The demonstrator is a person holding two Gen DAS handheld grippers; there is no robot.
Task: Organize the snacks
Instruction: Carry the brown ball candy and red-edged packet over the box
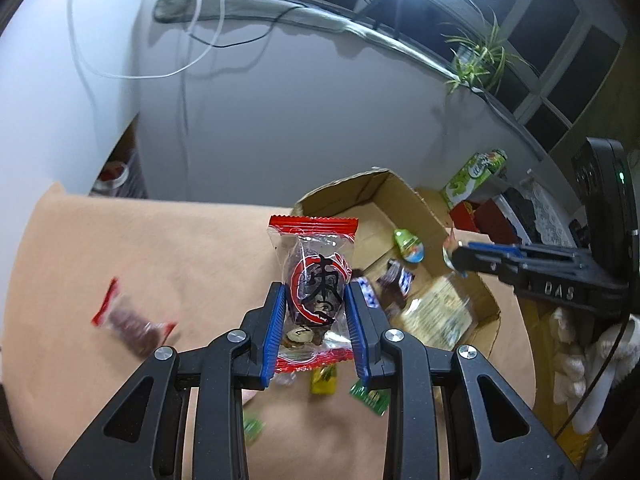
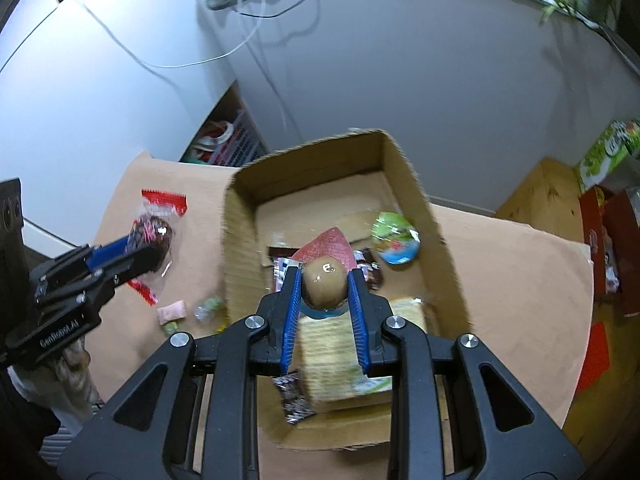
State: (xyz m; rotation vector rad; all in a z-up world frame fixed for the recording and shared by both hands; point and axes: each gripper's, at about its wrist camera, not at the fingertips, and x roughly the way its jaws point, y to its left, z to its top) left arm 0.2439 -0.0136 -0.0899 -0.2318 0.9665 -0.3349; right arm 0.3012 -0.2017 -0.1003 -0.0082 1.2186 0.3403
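Left gripper: blue pads clamped on a clear snack packet with red crimped ends and a dark fruit inside; packet stands upright between the jaws, above the tan table cover. Under and just beyond the fingers, small loose sweets lie on the cover: a yellow one, a green one, another green one, blurred. To the left, well apart, a second red-ended packet lies on the cover, blurred.

Right gripper: pads closed on a round brown snack in glossy wrap with a blue base, held over the cardboard box. Directly below it in the box's near part sits a pale biscuit pack, a dark wrapper at its left edge. Farther in: a pink-red packet, small dark wrapped sweets, and a round green-lidded cup by the right wall. The far part of the box floor is bare cardboard.

Left of the box, on the cover, a few small sweets lie close together, among them a pink one.

Far: grey wall with hanging cables, a potted plant on the sill, a green carton at far right.
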